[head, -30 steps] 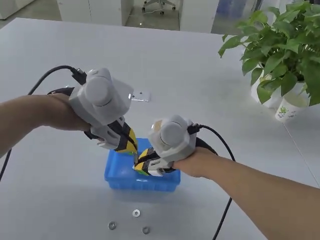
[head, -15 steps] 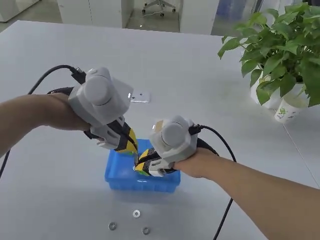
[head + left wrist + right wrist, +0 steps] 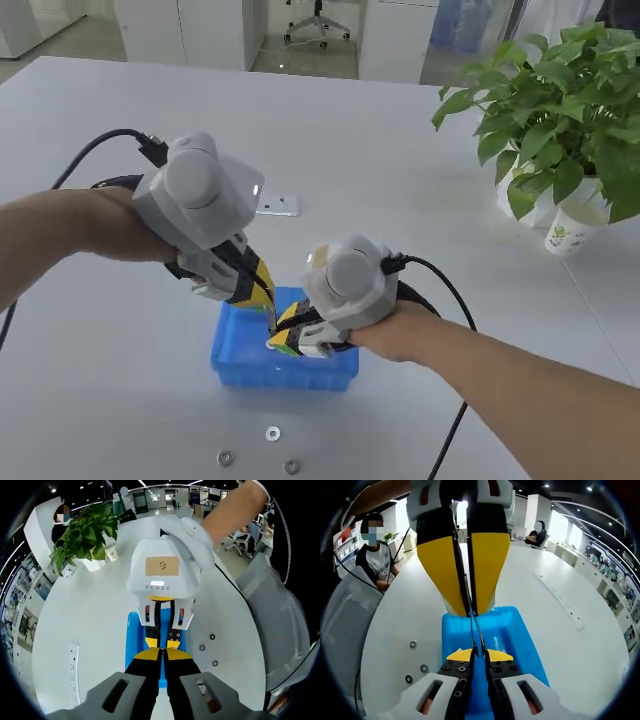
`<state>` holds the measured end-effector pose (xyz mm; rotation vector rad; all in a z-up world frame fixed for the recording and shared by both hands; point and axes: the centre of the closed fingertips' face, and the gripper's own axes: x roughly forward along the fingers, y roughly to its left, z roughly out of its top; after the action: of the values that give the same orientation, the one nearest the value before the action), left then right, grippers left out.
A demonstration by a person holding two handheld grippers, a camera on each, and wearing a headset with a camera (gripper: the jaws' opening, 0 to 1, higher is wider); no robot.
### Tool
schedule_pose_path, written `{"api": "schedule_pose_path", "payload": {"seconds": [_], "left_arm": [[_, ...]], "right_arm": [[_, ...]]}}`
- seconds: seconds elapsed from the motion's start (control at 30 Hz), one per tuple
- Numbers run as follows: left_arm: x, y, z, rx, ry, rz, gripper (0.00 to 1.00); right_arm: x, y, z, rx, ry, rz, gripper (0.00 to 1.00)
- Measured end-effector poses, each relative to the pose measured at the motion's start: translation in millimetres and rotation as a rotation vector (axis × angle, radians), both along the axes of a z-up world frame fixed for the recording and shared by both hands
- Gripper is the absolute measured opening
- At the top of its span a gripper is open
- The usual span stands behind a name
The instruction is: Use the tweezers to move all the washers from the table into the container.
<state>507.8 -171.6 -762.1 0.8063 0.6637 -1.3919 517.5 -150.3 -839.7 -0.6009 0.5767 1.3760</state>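
Seeing white table [image 3: 420,170], blue container [image 3: 280,372] on it. Over container: left gripper [image 3: 264,293] clamped on tweezers [image 3: 474,632], right gripper [image 3: 479,655] squeezed shut on the tweezer tips. Three washers [image 3: 273,433] loose on table, near container.

You had a leafy green plant [image 3: 560,110] off to your right, with a white paper cup [image 3: 568,228] tucked just under its leaves. A white power strip [image 3: 277,205] lay flat out in front of you. Way back there were white cabinets [image 3: 185,30] and a wheeled office chair [image 3: 318,18]. A grey mesh chair [image 3: 277,615] showed up in your left gripper view.
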Motion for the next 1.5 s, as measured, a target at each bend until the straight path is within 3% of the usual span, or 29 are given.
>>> {"api": "schedule_pose_path", "payload": {"seconds": [0.7, 1.17, 1.5], "left_arm": [[-25.4, -7.1, 30.0, -0.034, -0.015, -0.004, 0.05], [-49.2, -14.4, 31.0, -0.044, -0.021, -0.023, 0.05], [-70.1, -20.7, 18.1, -0.037, -0.010, -0.047, 0.05]], "right_arm": [[-22.6, -6.3, 29.6, 0.023, -0.070, -0.004, 0.10], [-46.7, -15.5, 30.7, 0.030, -0.084, -0.025, 0.10], [-68.5, -20.7, 18.2, 0.034, -0.066, -0.032, 0.11]]}}
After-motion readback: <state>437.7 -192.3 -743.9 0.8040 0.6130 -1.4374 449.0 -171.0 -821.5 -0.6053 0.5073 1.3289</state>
